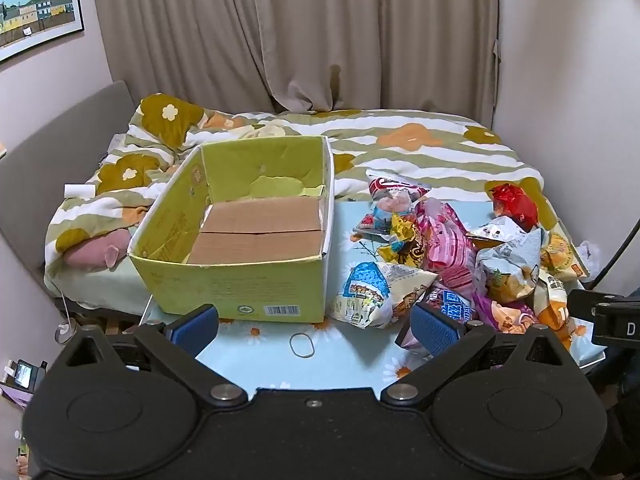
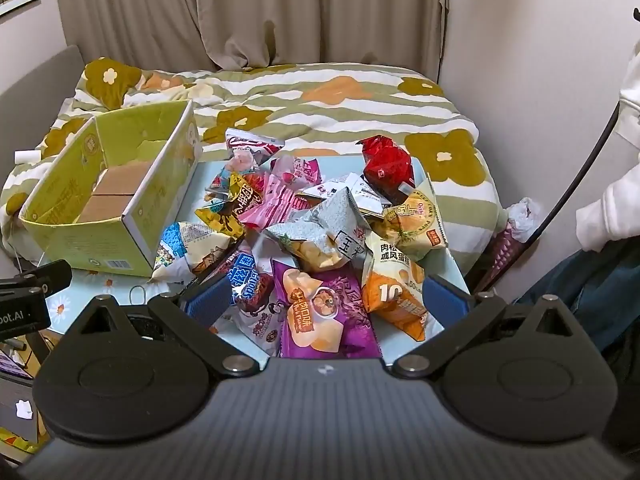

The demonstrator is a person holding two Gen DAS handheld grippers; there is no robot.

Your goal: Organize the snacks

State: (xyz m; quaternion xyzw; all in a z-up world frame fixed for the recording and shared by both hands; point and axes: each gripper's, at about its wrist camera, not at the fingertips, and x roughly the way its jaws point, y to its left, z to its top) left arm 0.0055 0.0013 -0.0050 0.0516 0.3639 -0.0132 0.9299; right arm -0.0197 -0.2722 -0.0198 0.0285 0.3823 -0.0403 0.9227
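A green cardboard box (image 1: 240, 280) stands empty on the left of a light-blue flowered table (image 1: 344, 348), its brown bottom flaps bare. To its right lies a heap of several snack bags (image 1: 460, 256), among them a blue-and-white bag (image 1: 372, 292) and a red bag (image 1: 514, 204). My left gripper (image 1: 316, 326) hangs open above the table's near edge, between box and heap, holding nothing. In the right wrist view the box (image 2: 120, 240) is at left and the heap (image 2: 320, 224) fills the middle. My right gripper (image 2: 326, 300) is open over a purple bag (image 2: 328, 316) and an orange bag (image 2: 394, 292).
A rubber band (image 1: 302, 345) lies on the table near the front. Behind the table is a bed with a flowered striped quilt (image 1: 400, 140) and curtains (image 1: 320, 32). A person's white sleeve (image 2: 612, 208) and a black cable (image 2: 576, 176) are at right.
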